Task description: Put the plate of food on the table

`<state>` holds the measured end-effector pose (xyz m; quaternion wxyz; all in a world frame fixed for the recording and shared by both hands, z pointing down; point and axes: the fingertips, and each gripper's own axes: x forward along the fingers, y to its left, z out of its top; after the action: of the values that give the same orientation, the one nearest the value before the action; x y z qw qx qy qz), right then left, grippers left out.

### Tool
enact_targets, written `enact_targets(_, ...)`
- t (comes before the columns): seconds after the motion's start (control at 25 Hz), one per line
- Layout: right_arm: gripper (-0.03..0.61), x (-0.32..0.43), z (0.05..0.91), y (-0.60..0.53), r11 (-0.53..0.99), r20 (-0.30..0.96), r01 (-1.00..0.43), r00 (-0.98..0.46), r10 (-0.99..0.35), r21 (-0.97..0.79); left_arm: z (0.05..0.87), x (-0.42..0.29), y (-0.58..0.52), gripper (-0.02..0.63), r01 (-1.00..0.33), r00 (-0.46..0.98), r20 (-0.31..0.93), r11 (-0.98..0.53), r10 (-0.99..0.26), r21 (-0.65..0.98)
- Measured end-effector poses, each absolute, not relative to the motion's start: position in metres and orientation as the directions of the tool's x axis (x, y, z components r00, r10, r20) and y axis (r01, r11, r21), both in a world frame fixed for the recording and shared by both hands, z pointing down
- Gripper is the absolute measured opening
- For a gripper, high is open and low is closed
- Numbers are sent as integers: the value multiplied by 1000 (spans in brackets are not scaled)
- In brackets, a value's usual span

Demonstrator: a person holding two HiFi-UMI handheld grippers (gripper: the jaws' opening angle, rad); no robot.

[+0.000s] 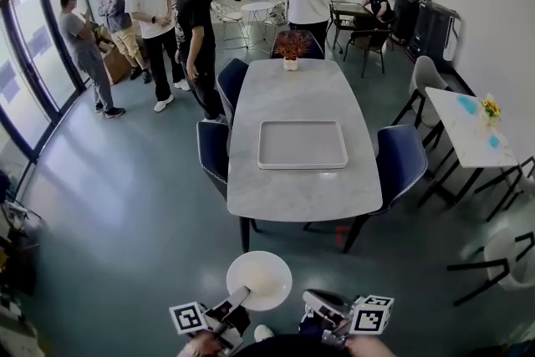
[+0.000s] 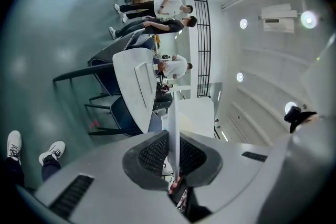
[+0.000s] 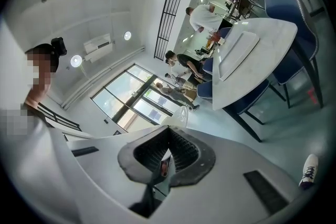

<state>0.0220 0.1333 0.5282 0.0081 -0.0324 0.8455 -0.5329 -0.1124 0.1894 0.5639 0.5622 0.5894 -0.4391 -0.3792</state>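
The left gripper (image 2: 174, 155) pinches the rim of the round white ceramic plate (image 2: 173, 120), seen edge-on between its pads. The right gripper (image 3: 167, 157) has its jaws pressed together on nothing. In the head view the plate hangs at 6 o'clock, well apart from the grey marble-topped table (image 1: 301, 196) at 12 o'clock. The plate is probably stiff, glazed, slippery and breakable. A one-sided rim grip may tip it, so supporting the opposite rim seems wise.

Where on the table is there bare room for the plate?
Two bare strips on the table for the plate: the near end, between tray and front edge, and the stretch between tray and flower pot. The tray fills the middle.
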Motion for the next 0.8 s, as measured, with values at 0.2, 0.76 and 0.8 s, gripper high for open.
enact_targets(0.2, 12, 22, 524, 112, 464, 43, -55, -998, -38, -884, 564, -108, 175, 21, -77, 308, 60, 38, -949, 996)
enact_targets(0.76, 12, 46, 531, 43, 439, 25, -43, -999, -47, -898, 566, -88, 106, 21, -94, 301, 66, 39, -951, 995)
enact_targets(0.8, 12, 48, 532, 38, 440, 28, -46, -998, -48, -897, 566, -87, 101, 21, -93, 303, 66, 39, -951, 995)
